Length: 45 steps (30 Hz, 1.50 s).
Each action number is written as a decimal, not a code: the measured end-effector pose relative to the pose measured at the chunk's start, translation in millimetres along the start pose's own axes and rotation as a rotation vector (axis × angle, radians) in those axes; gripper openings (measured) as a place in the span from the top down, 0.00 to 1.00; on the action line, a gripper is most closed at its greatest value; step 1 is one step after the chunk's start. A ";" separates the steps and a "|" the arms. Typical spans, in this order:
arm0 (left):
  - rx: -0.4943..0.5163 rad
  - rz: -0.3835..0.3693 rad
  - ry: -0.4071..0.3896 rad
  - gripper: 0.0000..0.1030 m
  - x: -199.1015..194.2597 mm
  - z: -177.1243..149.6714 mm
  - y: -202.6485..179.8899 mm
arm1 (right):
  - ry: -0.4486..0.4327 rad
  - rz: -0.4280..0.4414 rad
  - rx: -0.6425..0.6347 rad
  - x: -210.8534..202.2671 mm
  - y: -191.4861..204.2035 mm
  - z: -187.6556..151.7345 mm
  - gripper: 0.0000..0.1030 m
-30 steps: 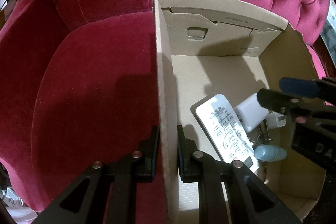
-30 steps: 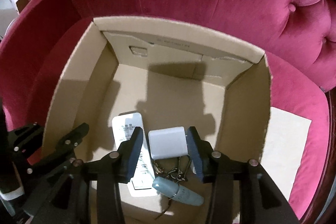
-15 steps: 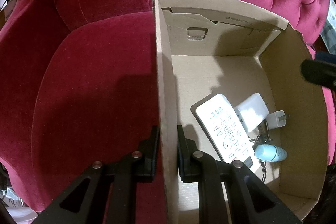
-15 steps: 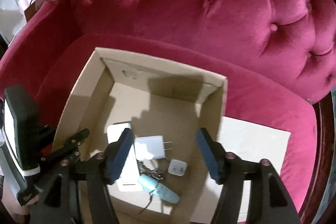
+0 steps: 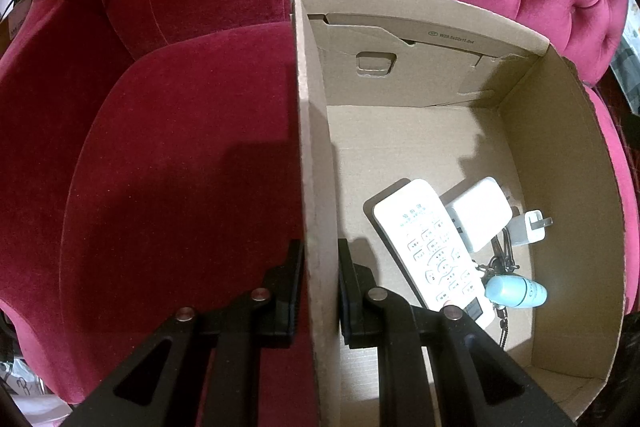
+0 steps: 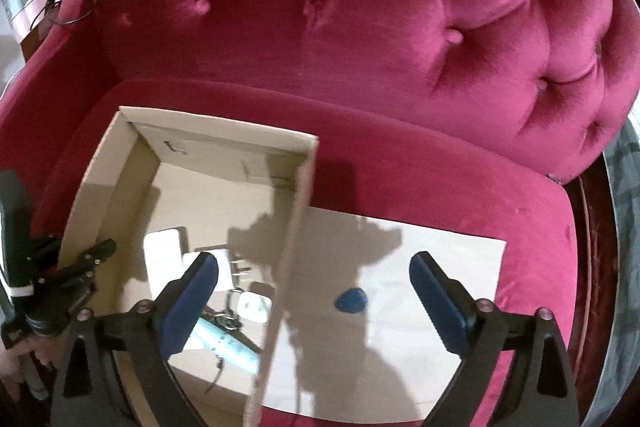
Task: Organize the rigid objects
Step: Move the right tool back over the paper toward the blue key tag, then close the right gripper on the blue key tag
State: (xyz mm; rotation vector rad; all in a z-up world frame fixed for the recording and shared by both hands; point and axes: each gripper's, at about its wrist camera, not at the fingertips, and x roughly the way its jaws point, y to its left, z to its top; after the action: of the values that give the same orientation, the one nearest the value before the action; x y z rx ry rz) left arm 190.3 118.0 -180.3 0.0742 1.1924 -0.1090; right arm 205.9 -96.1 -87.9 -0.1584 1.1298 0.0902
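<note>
Left wrist: corrugated cardboard box (image 5: 316,147), tufted velvet.

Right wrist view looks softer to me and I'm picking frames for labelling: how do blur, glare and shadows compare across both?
Right wrist view: motion-smeared; hard gripper shadow across the flat cardboard sheet. Left wrist view: sharp; remote control nearly blown out by glare, print on the cardboard box readable, fisheye bows its walls.
</note>
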 end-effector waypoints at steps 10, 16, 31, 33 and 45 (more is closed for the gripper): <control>0.003 0.003 0.000 0.84 -0.4 -0.2 -0.4 | -0.031 -0.070 0.008 13.8 -36.8 -19.8 0.02; 0.005 0.005 -0.001 0.84 0.2 -0.1 -0.3 | -0.010 -0.054 0.027 36.8 -52.4 -35.5 0.02; 0.004 0.008 0.000 0.84 0.4 0.0 -1.5 | 0.072 -0.026 0.004 96.5 -54.2 -63.8 0.06; 0.006 0.010 0.000 0.84 -0.3 0.4 -3.1 | 0.082 -0.027 -0.003 102.0 -52.5 -65.4 0.07; 0.002 0.010 0.001 0.84 0.6 0.3 -4.9 | 0.125 0.013 -0.021 125.5 -49.8 -63.5 0.33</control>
State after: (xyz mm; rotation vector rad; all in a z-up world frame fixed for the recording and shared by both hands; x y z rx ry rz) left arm 190.1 113.0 -180.8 0.0823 1.1928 -0.1015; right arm 210.1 -157.2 -224.0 -0.1769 1.2551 0.1045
